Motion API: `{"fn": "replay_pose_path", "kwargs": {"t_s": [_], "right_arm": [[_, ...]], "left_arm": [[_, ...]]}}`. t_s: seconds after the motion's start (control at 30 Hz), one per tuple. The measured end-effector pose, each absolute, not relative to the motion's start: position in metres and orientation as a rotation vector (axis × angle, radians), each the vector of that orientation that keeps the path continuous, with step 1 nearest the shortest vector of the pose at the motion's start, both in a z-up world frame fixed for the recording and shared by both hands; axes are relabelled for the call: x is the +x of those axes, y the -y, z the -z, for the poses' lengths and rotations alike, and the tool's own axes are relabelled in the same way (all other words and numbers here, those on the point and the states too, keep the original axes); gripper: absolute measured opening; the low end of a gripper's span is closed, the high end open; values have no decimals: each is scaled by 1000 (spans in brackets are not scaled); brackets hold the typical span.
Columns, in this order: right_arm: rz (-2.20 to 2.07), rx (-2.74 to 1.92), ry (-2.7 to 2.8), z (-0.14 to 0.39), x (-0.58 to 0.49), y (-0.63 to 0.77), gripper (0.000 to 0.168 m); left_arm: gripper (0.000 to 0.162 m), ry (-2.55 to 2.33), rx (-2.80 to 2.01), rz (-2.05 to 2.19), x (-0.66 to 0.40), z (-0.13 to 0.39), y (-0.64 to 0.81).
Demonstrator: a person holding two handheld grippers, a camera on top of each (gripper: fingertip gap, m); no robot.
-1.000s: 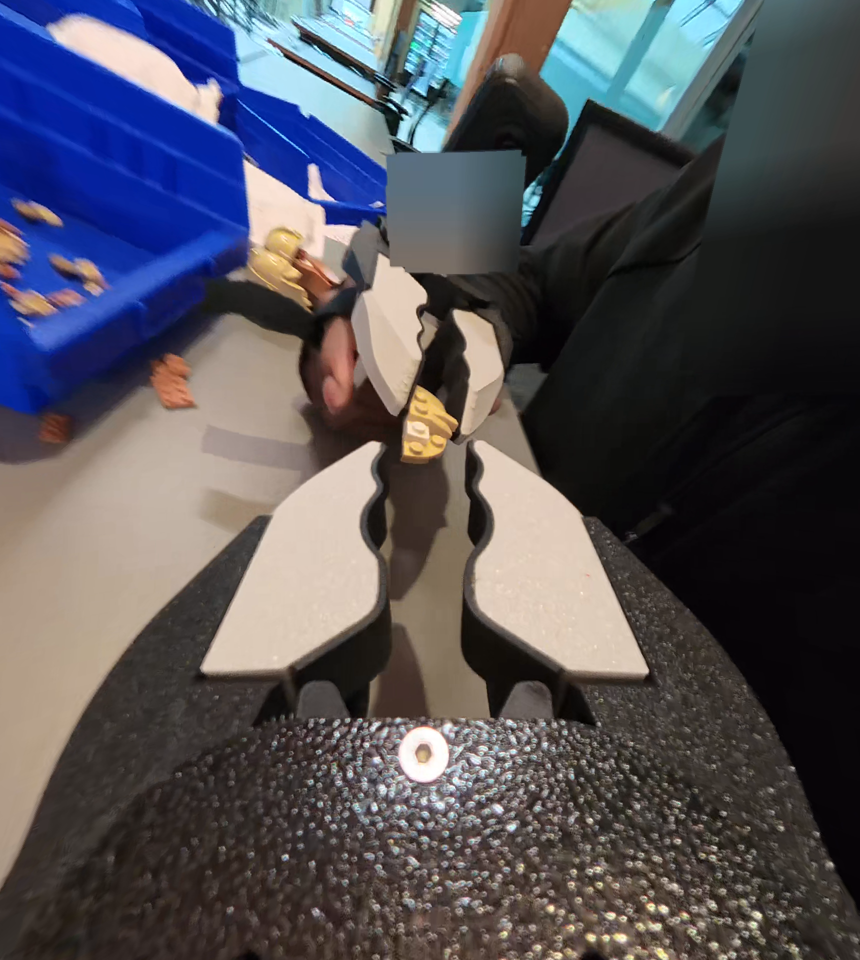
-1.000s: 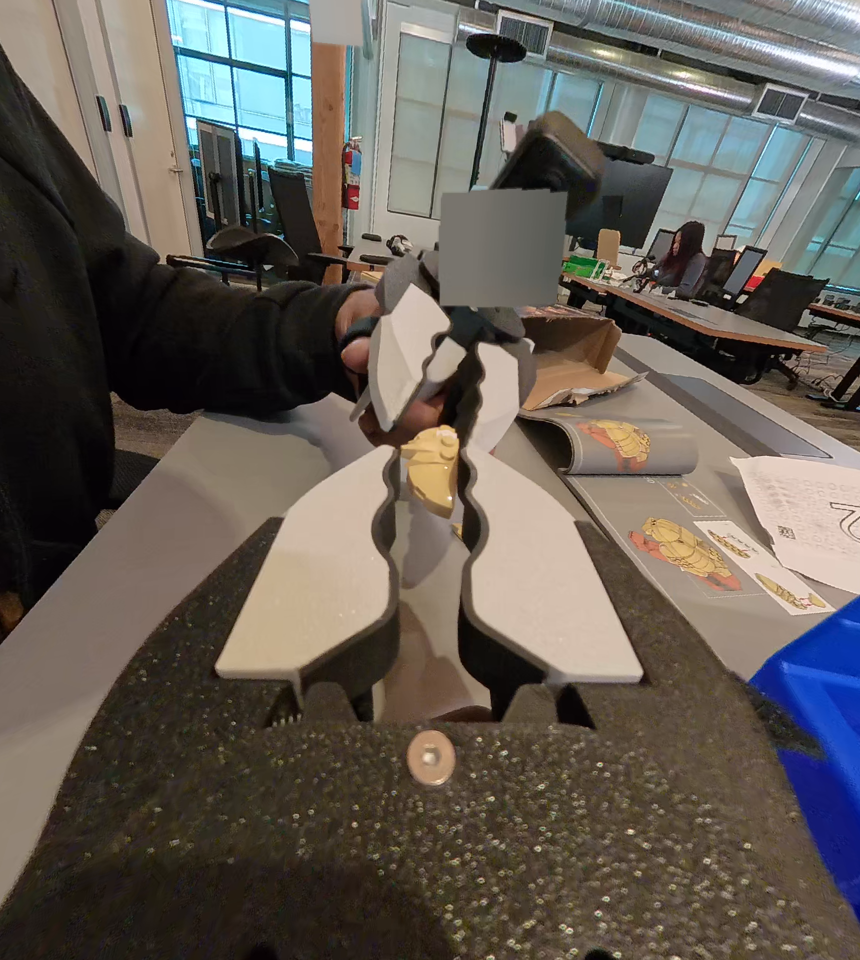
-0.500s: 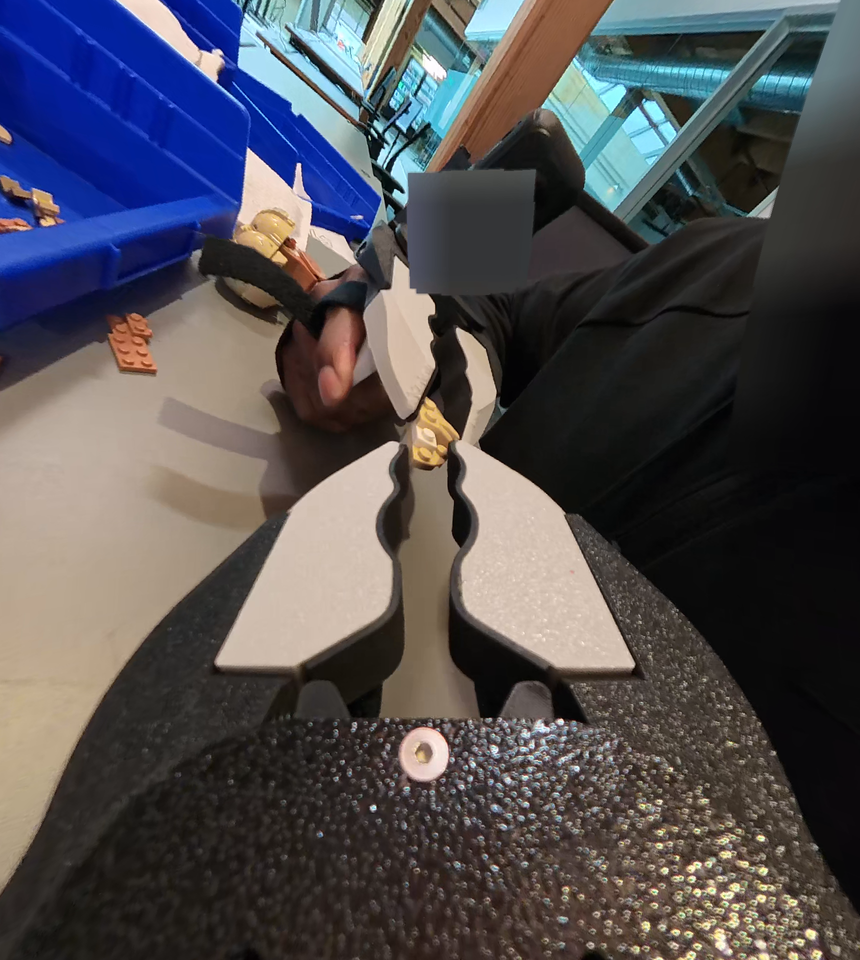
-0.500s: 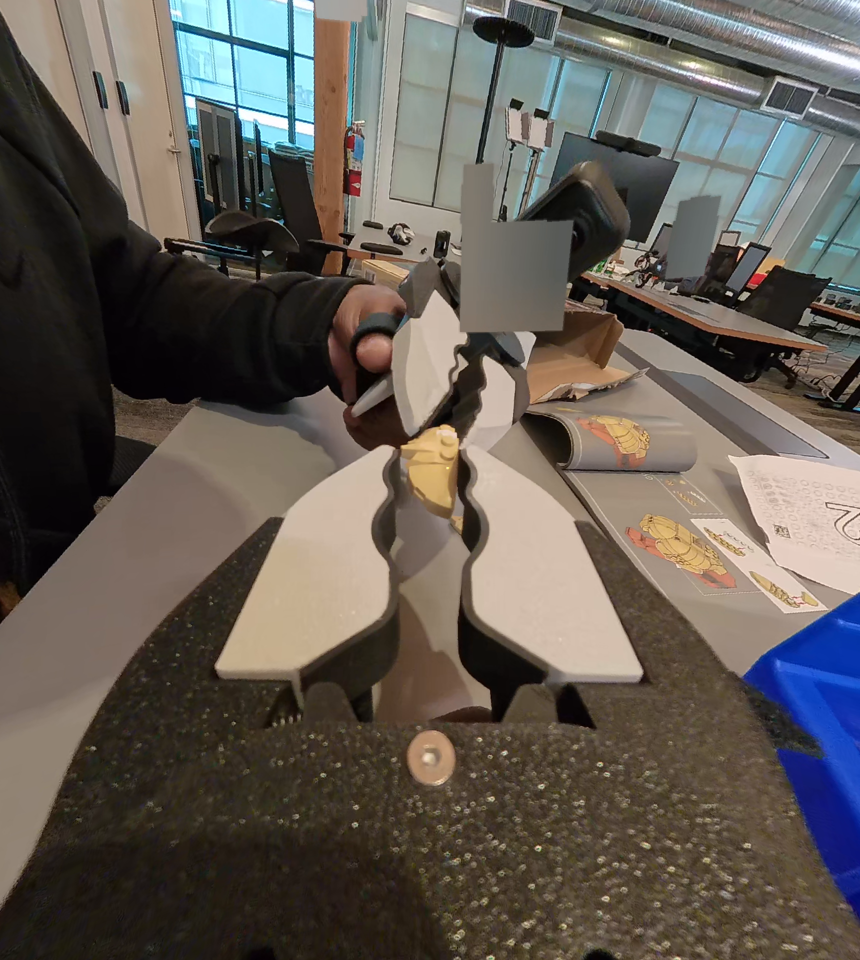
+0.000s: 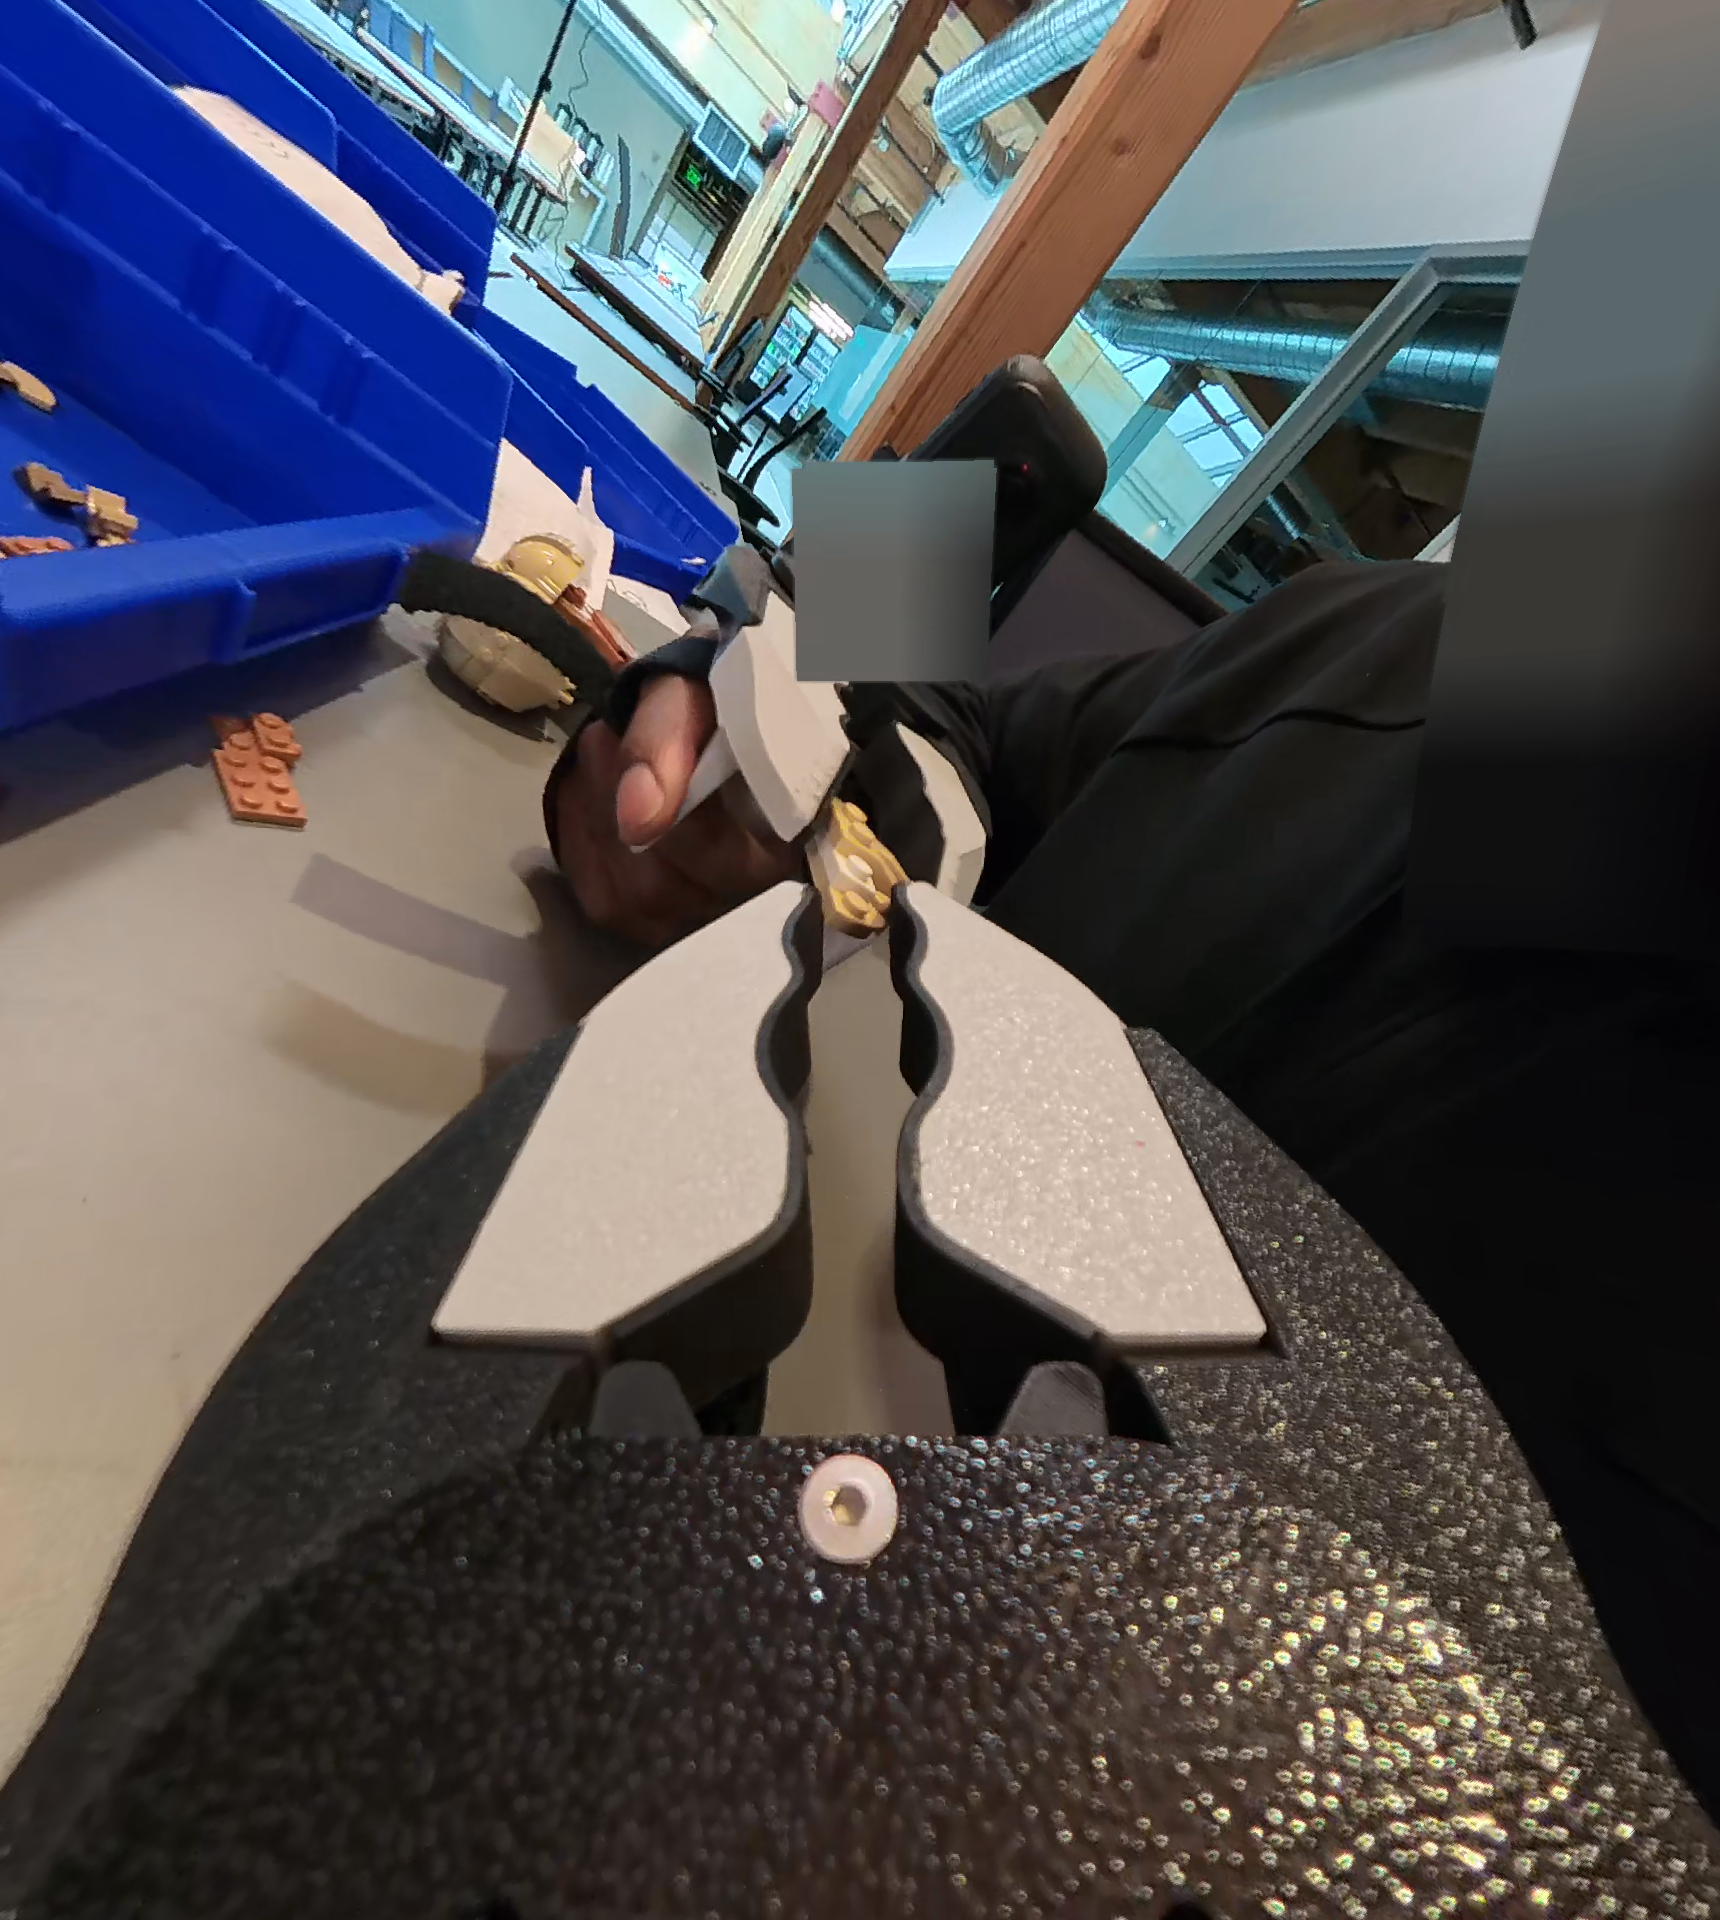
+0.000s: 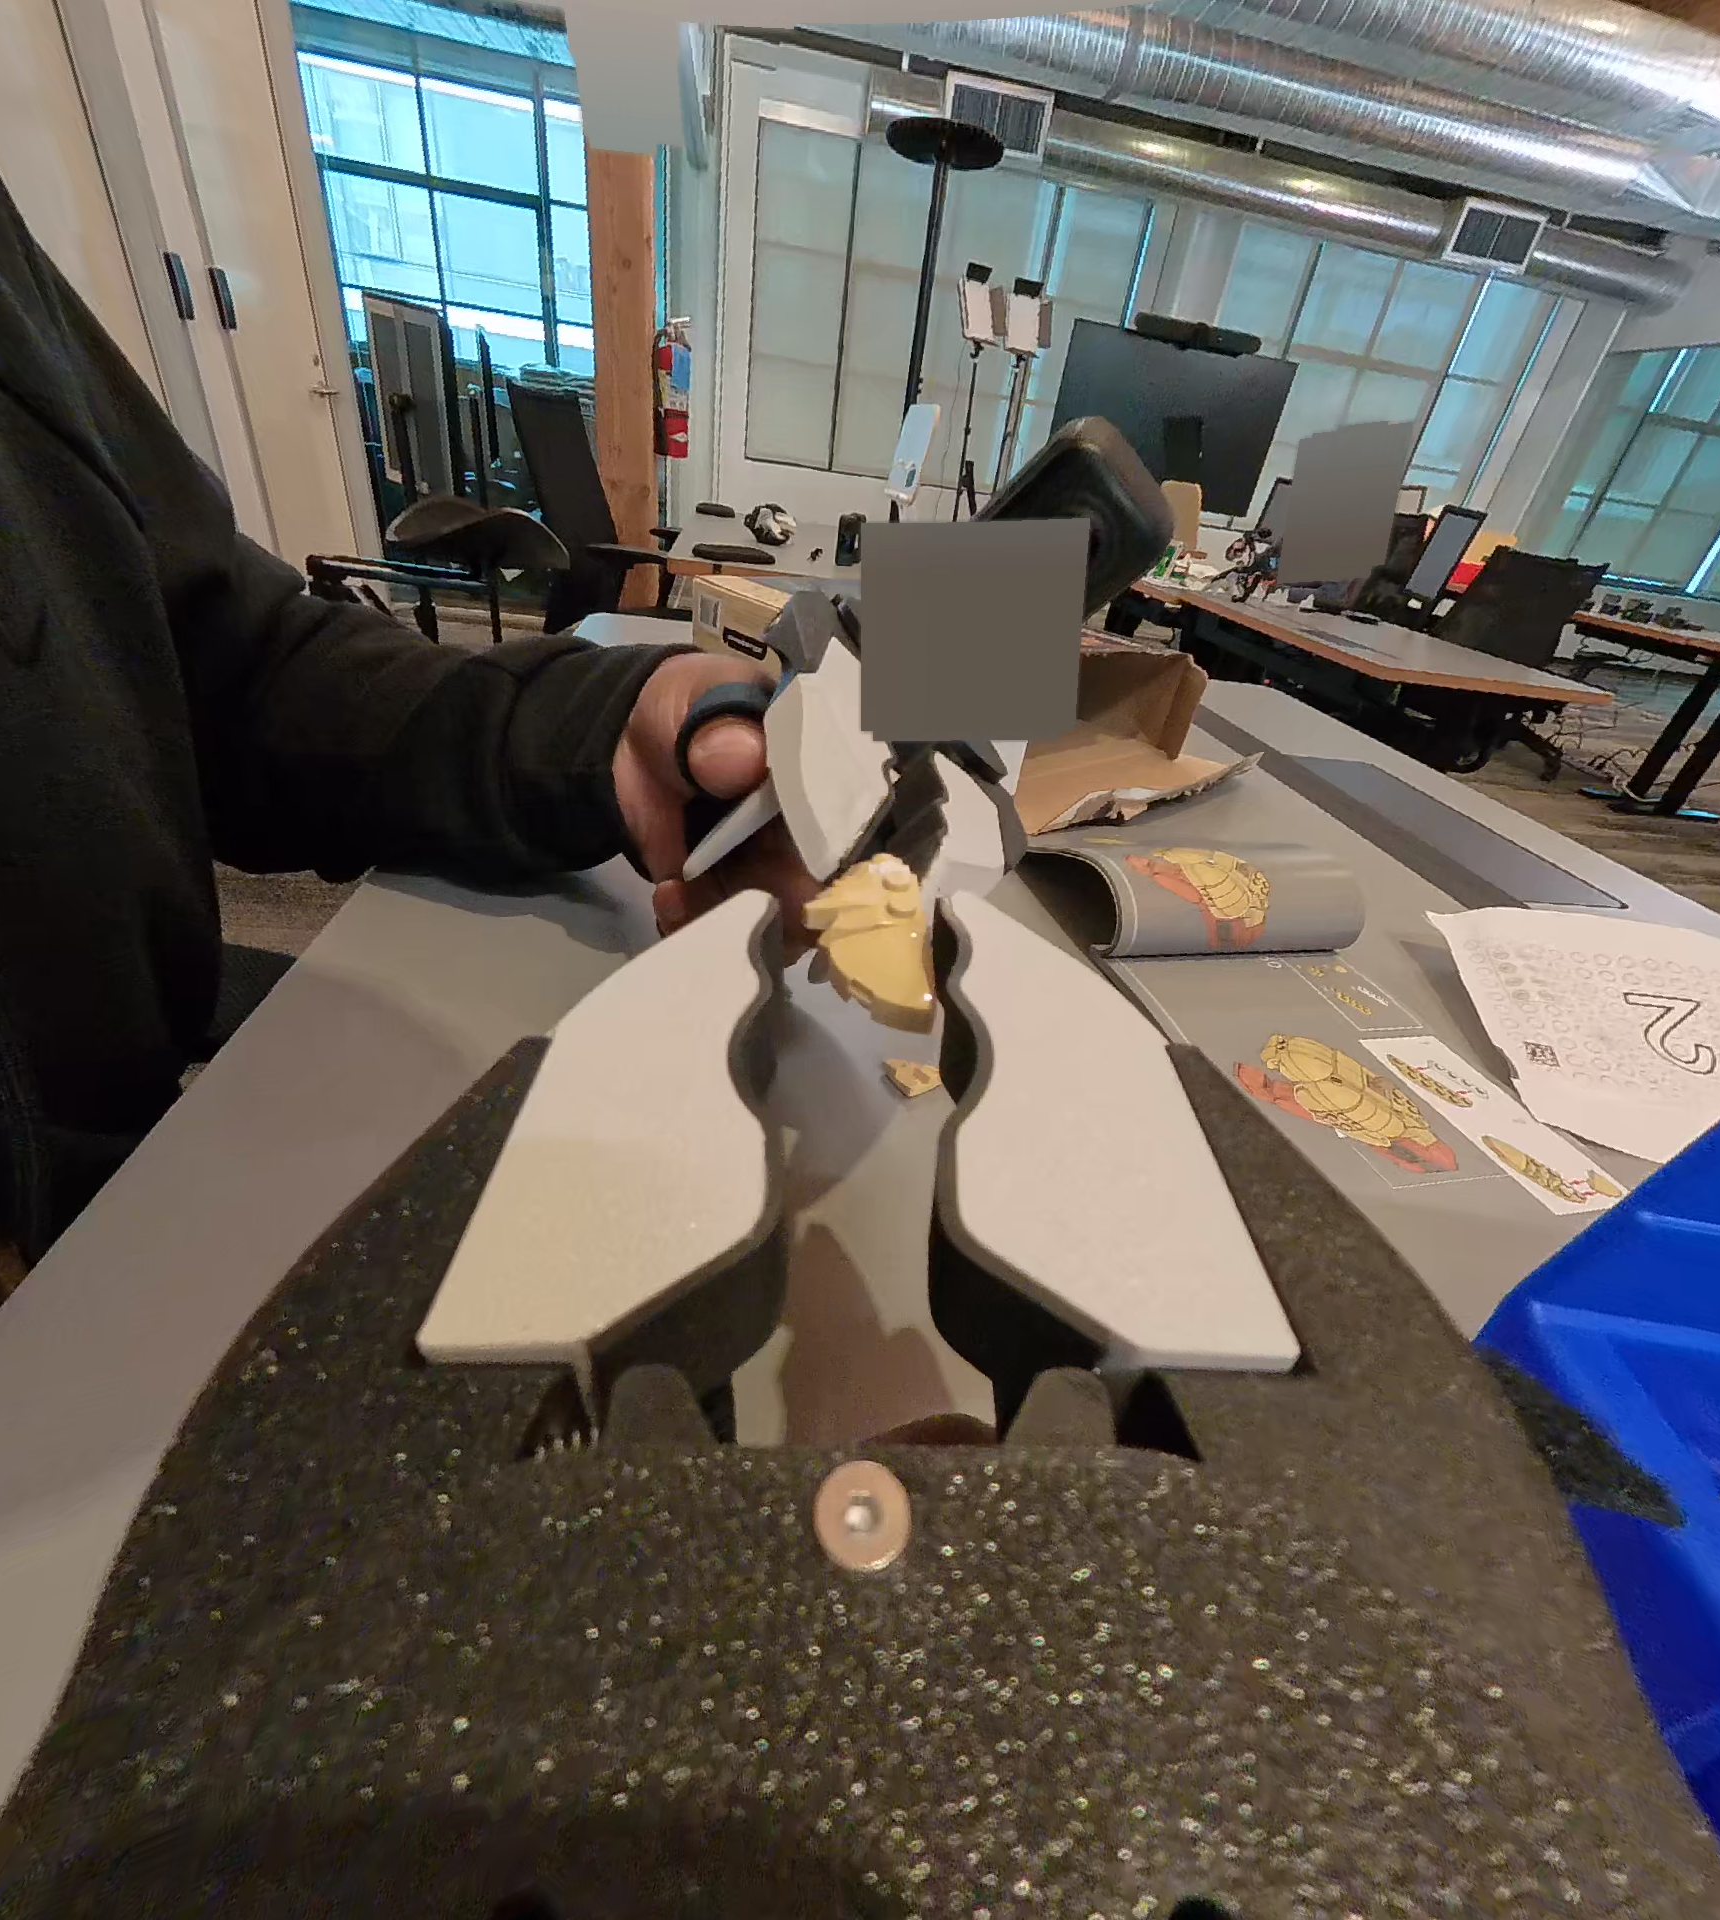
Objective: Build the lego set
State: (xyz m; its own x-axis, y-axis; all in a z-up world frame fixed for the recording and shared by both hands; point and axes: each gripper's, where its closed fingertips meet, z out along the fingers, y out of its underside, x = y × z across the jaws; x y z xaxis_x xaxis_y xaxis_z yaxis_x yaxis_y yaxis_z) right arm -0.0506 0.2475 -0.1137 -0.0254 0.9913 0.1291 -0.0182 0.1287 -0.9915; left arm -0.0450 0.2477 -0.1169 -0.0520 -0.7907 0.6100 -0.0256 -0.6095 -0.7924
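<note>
A tan lego piece [image 5: 856,873] hangs in the air between the two grippers, which face each other tip to tip above the grey table [image 5: 108,1039]. My left gripper [image 5: 851,909] is closed on one end of it. My right gripper [image 6: 856,920] holds the other end [image 6: 877,940], with the piece tilted between its jaws. The right gripper's fingers [image 5: 773,727] show opposite in the left wrist view, held by a hand. A small tan piece [image 6: 913,1075] lies on the table under the right gripper.
Blue bins [image 5: 160,416] with loose pieces stand at the left, and another blue bin [image 6: 1718,1351] at the right. A partly built tan model [image 5: 513,644] and brown plates [image 5: 258,769] lie by the bins. An instruction booklet [image 6: 1240,894], a paper sheet [image 6: 1614,1018] and cardboard [image 6: 1116,758] lie beyond. Both grippers' tips are close together, under 4 cm apart.
My left gripper has moved up to the tan piece and narrowed its jaws around it. The piece has tilted in the right gripper, whose jaws stand slightly wider.
</note>
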Motion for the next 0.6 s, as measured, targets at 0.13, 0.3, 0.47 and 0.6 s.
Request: {"fn": "replay_pose_path", "kwargs": {"t_s": [0.13, 0.3, 0.47, 0.6], "right_arm": [[-1132, -1098, 1257, 113, -50, -250, 25], [-1129, -1096, 1256, 113, -50, -250, 23], [-1129, -1092, 1257, 113, -50, -250, 23], [-1128, -1092, 1257, 113, -51, -250, 24]], "left_arm": [[12, -858, -1641, 1742, -45, 116, -248], [12, -842, -1641, 1759, -44, 117, -248], [12, -844, -1647, 1761, -44, 117, -248], [12, -845, -1658, 1757, -44, 119, -248]]}}
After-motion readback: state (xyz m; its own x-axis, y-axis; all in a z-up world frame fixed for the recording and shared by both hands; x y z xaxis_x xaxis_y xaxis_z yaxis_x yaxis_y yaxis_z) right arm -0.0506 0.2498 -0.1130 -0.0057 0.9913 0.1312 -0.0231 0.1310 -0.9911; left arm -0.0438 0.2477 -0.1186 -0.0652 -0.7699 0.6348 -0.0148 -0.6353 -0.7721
